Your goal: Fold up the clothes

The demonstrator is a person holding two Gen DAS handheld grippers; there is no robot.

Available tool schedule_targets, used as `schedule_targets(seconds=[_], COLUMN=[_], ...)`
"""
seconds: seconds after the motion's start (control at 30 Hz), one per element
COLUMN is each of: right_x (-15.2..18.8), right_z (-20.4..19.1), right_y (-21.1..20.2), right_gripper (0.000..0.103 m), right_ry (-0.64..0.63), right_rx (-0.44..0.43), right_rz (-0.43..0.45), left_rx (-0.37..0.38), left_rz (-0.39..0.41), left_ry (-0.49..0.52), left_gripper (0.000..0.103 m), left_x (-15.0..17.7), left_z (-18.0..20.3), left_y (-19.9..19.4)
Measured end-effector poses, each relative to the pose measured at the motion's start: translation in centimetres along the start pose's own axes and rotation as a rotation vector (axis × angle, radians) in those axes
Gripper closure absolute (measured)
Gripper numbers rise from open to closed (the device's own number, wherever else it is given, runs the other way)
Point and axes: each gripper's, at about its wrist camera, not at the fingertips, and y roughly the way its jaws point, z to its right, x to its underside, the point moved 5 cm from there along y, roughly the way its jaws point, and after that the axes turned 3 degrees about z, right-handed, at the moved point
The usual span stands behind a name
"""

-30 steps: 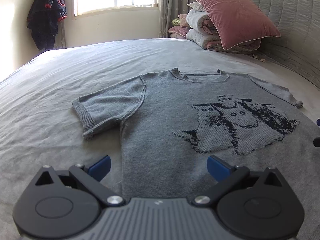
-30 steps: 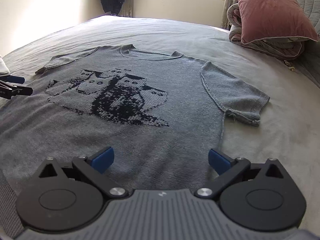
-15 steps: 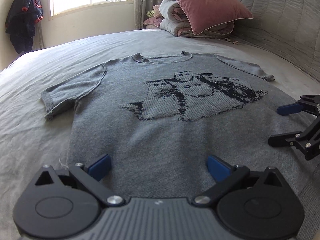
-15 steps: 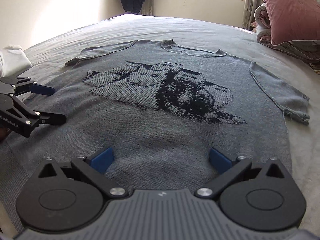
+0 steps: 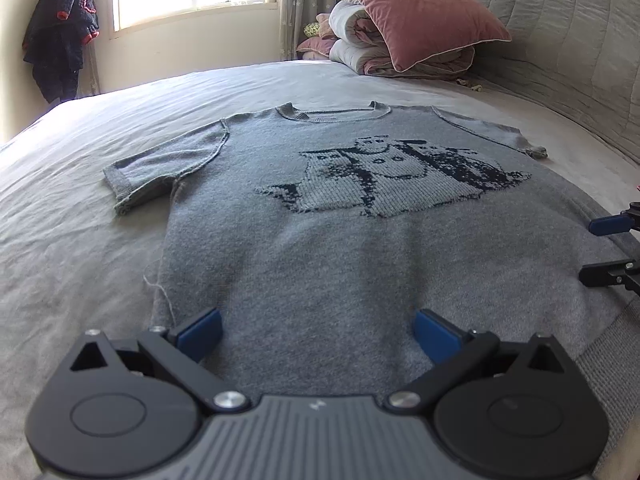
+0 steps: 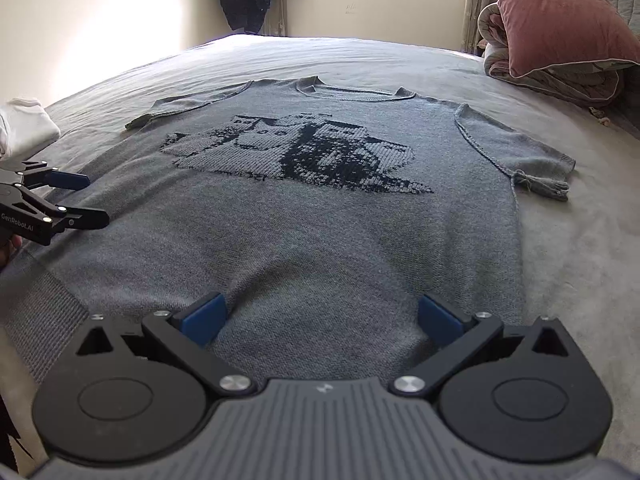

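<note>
Left wrist view: a grey knit short-sleeve sweater (image 5: 360, 240), with a blocky dark pixel-style pattern and ribbed hem, is being shown lying flat on the bed (image 5: 60, 248). Both the left claw (image 5: 318, 330) and right claw (image 6: 322, 318) are being held wide apart just over the hem, gripping nothing. "GenRobot.AI" is being displayed on the left claw's side.

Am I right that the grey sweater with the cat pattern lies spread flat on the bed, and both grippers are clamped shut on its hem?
Not quite. The grey sweater does lie flat on the bed, but both wrist views show the left gripper and right gripper open over the hem, gripping nothing.
</note>
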Motion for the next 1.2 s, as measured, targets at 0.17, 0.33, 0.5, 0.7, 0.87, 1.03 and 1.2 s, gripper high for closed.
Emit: schedule_targets(seconds=[0.17,0.33,0.5,0.7,0.87,1.03,1.2], right_x=[1.0,1.9,2.0,1.3,-0.3,-1.7,-2.8], right_z=[0.2,1.2,1.5,1.7,3.4,6.3,9.6], right_y=[-1.3,-2.6,-3.6,-4.0,-3.2,-1.7,0.2], right_gripper=[0.0,0.0,0.0,0.0,0.0,0.0,0.0], right_ry=[-0.007,0.039,0.021,-0.036,-0.015,0.052,0.149], right_rx=[0.025,0.032,0.027,0.026,0.062,0.099,0.131], right_rz=[0.004,0.005,-0.059,-0.144,-0.145,-0.146,-0.143], left_rx=[0.003,0.002,0.016,0.046,0.049,0.089,0.127], left_rz=[-0.002,-0.004,-0.045,-0.106,-0.11,-0.096,-0.08], left_ry=[-0.022,-0.015,0.002,0.062,0.113,0.118,0.119], left_gripper=[0.0,0.0,0.0,0.0,0.0,0.0,0.0], left_x=[1.0,1.8,1.9,1.1,-0.6,-3.0,-5.5], left_z=[-0.2,-0.2,-0.3,0.0,1.1,2.8,4.4], left_y=[-1.2,-2.5,-3.5,-3.9,-3.1,-1.6,0.6])
